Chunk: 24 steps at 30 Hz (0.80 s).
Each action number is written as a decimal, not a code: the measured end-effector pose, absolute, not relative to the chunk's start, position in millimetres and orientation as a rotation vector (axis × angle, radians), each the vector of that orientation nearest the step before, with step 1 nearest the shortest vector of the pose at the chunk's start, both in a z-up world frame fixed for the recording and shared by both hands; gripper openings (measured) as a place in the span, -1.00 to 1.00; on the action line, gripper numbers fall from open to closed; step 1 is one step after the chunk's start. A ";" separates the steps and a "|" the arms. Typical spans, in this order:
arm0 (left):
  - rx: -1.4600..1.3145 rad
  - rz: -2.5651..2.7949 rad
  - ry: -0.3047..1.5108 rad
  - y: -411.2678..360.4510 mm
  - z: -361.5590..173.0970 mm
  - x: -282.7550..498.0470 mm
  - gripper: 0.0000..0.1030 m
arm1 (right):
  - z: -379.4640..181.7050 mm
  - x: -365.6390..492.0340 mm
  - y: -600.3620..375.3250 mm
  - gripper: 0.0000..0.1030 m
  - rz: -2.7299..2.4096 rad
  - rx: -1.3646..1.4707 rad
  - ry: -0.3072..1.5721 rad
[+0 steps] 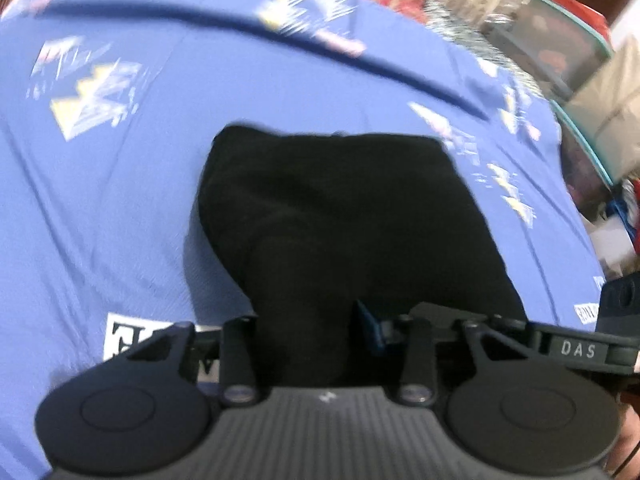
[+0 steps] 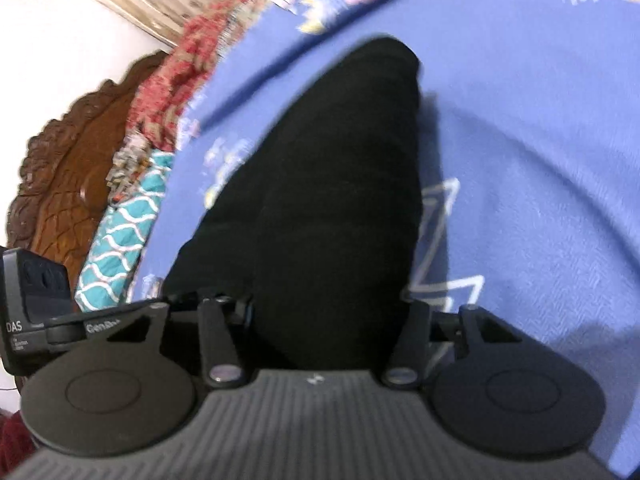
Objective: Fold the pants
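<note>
The black pants (image 1: 340, 208) lie on a blue printed bedsheet (image 1: 120, 200), folded into a compact dark shape. In the left wrist view the cloth runs up between the fingers of my left gripper (image 1: 308, 340), which is shut on the pants; only a blue pad (image 1: 370, 328) shows. In the right wrist view the pants (image 2: 332, 184) stretch away as a long dark band, and the near end fills the jaws of my right gripper (image 2: 324, 332), shut on it. Both fingertips are hidden by the cloth.
The bedsheet (image 2: 540, 160) covers the bed. A carved wooden headboard (image 2: 68, 160) and patterned pillows (image 2: 120, 232) are at the left in the right wrist view. Boxes and clutter (image 1: 580, 80) stand beyond the bed's right edge in the left wrist view.
</note>
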<state>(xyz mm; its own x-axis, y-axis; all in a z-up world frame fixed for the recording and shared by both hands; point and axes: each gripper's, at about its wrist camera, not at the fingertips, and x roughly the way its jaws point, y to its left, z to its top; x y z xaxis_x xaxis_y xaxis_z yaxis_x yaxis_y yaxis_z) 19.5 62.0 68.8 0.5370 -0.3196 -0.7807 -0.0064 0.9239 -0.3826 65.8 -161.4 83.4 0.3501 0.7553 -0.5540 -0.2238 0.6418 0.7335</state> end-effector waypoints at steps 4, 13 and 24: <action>-0.363 -0.231 0.895 57.1 104.4 22.0 -0.41 | 108.2 58.3 -170.8 0.00 0.694 0.584 0.936; -0.294 -0.279 0.647 59.3 171.8 98.5 -0.41 | 168.9 130.3 -169.9 0.01 0.705 0.516 0.656; -0.261 -0.030 0.838 93.0 72.7 247.0 -0.34 | 89.4 263.0 -115.4 0.03 0.635 0.536 0.852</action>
